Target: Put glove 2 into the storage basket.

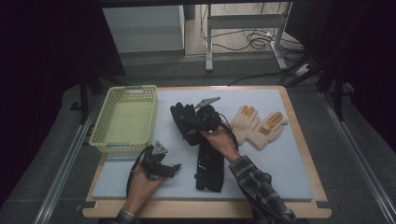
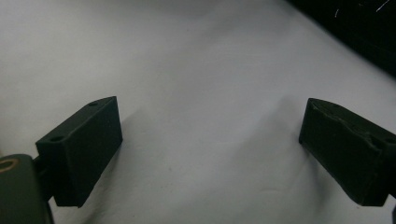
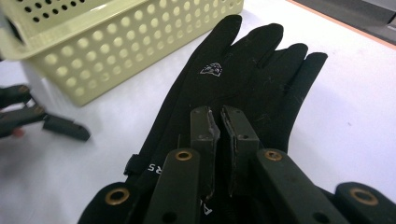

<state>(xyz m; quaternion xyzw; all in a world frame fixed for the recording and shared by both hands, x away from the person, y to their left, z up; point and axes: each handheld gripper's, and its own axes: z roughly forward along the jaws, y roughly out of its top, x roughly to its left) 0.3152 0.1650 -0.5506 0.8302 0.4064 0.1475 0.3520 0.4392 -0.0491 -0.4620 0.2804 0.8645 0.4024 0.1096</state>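
Observation:
Two black gloves lie in the middle of the white pad (image 1: 289, 163). My right gripper (image 1: 194, 124) sits over the farther black glove (image 1: 183, 120), and its jaws are pressed together on that glove's palm. In the right gripper view the glove (image 3: 243, 70) stretches ahead of the right gripper (image 3: 219, 112), fingers pointing away toward the basket. The second black glove (image 1: 210, 164) lies flat nearer the front edge. My left gripper (image 1: 176, 167) rests low over the pad at front left. In its own view the left gripper (image 2: 210, 135) stands wide open with only bare pad (image 2: 187, 56) between the jaws.
A pale yellow perforated basket (image 1: 100, 126) stands at the back left; its wall (image 3: 130, 46) is close to the glove's fingertips. Two cream gloves with orange fingertips (image 1: 245, 122) (image 1: 268, 129) lie to the right. The wooden table edge (image 1: 306, 140) frames the pad.

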